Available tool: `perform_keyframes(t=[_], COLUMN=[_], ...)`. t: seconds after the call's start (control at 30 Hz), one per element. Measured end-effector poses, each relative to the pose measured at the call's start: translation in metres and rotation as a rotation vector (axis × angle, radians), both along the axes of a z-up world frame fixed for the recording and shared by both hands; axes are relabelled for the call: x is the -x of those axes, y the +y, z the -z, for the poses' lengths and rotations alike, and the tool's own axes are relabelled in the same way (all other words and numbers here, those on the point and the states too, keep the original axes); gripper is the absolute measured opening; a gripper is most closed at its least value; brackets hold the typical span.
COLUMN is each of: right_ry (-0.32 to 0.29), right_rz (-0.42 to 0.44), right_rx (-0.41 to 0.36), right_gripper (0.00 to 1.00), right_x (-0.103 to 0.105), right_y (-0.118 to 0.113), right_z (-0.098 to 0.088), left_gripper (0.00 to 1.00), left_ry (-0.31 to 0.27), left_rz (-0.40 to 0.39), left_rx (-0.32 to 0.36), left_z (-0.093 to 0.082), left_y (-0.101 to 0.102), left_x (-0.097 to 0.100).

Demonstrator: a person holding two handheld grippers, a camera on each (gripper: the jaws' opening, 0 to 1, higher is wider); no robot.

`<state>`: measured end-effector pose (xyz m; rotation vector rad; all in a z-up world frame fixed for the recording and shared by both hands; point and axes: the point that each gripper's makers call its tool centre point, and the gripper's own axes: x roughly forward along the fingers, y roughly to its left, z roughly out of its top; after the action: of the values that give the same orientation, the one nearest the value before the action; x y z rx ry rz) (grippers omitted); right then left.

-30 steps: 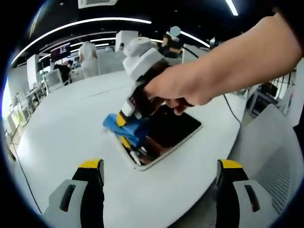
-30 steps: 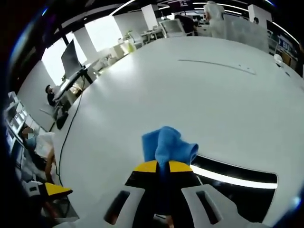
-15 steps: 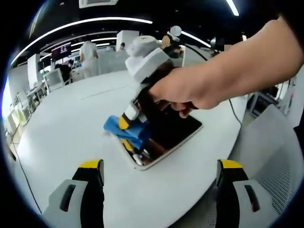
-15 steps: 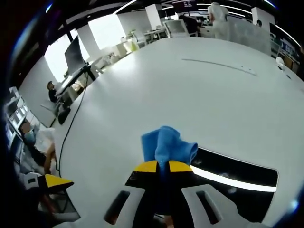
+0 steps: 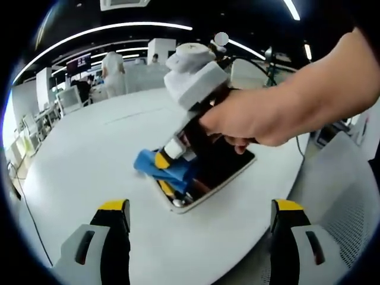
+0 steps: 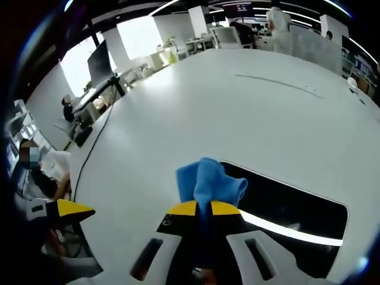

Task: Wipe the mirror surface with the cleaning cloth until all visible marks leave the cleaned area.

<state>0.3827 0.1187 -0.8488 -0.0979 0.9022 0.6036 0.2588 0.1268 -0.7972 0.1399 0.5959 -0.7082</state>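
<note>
The left claw point(image 5: 199, 217) hangs above the near edge of the surface, its two yellow-tipped jaws spread wide with nothing between them. The right claw point(image 6: 203, 209) has its jaws clamped together on a fold of blue cloth point(image 6: 208, 181), which sticks out past the tips. In the left gripper view, the person's bare hand point(image 5: 243, 119) grips the right claw's handle, forearm reaching in from the right, with the tool tilted down toward the surface.
</note>
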Motion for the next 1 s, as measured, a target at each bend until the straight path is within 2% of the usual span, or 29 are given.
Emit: perform_keyframes(t=[0.13, 0.4, 0.83, 1.0], right_ry=[-0.014, -0.005, 0.064, 0.073], right_rz=[-0.007, -0.021, 0.039, 0.061], right_rx=[0.006, -0.016, -0.068, -0.081], right_gripper=[0.01, 0.0, 0.0, 0.0], right_x=[0.0023, 0.0038, 0.0007, -0.0008], right_y=[0.0007, 0.0004, -0.0037, -0.0076], right_z=[-0.0002, -0.0011, 0.0012, 0.003], left_gripper=[0.99, 0.99, 0.99, 0.99], left_ry=[-0.005, -0.012, -0.012, -0.011], left_rz=[0.001, -0.013, -0.015, -0.015], left_rx=[-0.005, -0.01, -0.012, -0.013], left_z=[-0.0003, -0.0016, -0.0005, -0.0001], left_y=[0.0006, 0.0033, 0.0028, 0.0034], left_x=[-0.0004, -0.002, -0.0022, -0.0021])
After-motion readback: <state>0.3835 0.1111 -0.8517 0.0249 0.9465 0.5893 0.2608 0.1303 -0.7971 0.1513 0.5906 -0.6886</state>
